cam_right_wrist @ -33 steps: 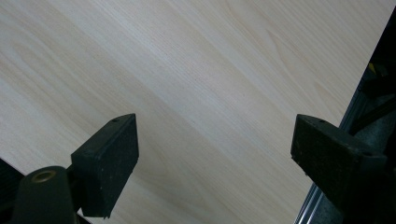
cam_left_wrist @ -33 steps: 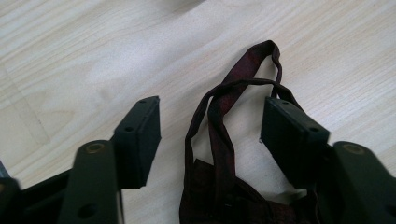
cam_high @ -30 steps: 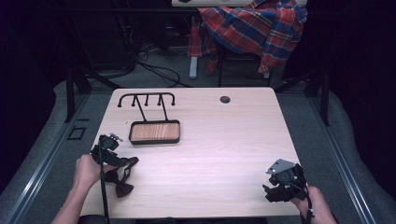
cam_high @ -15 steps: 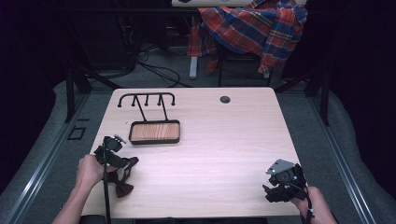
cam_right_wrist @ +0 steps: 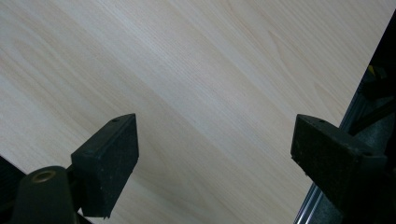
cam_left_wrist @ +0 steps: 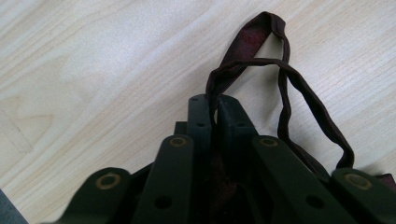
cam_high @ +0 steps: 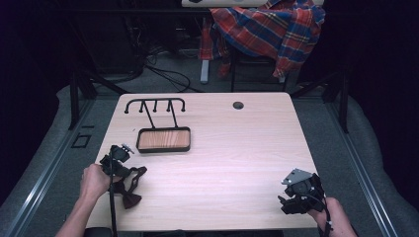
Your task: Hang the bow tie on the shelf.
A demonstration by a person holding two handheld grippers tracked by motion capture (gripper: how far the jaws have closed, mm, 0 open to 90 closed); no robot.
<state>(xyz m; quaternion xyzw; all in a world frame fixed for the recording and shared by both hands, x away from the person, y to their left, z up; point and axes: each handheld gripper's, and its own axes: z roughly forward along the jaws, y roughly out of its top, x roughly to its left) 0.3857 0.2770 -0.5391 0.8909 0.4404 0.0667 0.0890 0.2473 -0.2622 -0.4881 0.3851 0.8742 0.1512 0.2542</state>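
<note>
Dark maroon bow tie (cam_left_wrist: pixel 280 88), thin strap looped, between left gripper (cam_left_wrist: pixel 215 108) jaws.

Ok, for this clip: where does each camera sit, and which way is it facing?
High view: fixed above the person's side, looking forward and down on the table; both forearms, left gripper, right gripper.
Left gripper view: rides that gripper, looking along jaws just closed on the dark red bow tie.
Right gripper view: rides that gripper, looking down between open jaws at bare tabletop.
Shared: the bow tie also shows in the high view.
</note>
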